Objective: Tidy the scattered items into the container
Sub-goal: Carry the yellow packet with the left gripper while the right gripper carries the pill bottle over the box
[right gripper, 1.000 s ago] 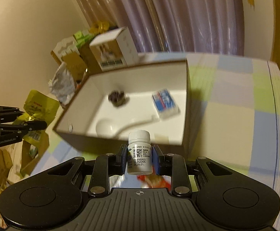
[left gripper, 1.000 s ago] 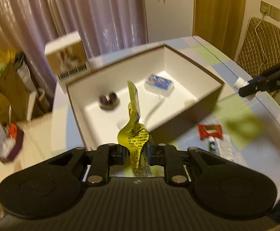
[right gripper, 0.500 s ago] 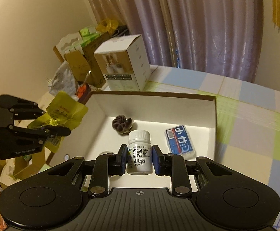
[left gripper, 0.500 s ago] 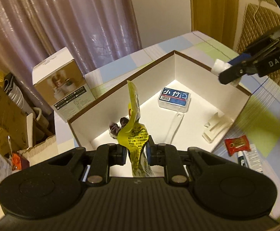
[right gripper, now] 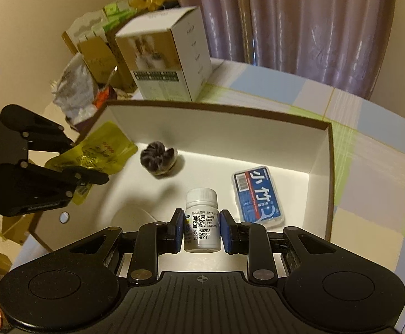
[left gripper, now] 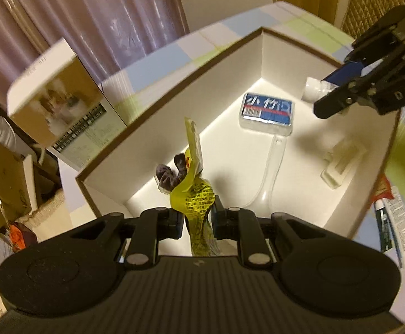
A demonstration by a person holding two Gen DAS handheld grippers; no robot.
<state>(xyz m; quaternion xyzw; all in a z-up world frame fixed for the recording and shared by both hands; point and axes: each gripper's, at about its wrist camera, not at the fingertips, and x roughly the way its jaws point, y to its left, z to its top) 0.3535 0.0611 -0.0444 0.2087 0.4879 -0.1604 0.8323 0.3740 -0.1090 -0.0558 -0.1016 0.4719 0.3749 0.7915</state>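
Note:
An open white box with a brown rim (left gripper: 191, 75) (right gripper: 325, 150) stands on the checked tablecloth. My left gripper (left gripper: 198, 218) is shut on a yellow snack packet (left gripper: 194, 189), held over the box's near corner; the packet also shows in the right wrist view (right gripper: 96, 150). My right gripper (right gripper: 202, 229) is shut on a white pill bottle (right gripper: 201, 220) and holds it over the box's inside; it shows in the left wrist view (left gripper: 330, 94). Inside the box lie a blue floss pack (left gripper: 268, 112), a dark scrunchie (right gripper: 158, 158), a white spoon (left gripper: 269, 175) and a white clip (left gripper: 341, 161).
A toothpaste tube (left gripper: 394, 222) and a red sachet (left gripper: 382, 189) lie on the table outside the box's right wall. A white and gold carton (right gripper: 163, 55) stands behind the box. Cardboard boxes and bags (right gripper: 85, 64) clutter the floor beyond the table's edge.
Both grippers have moved in over the box with their loads. The pill bottle came from outside the box's wall to above its floor. The yellow packet now hangs over the near corner.

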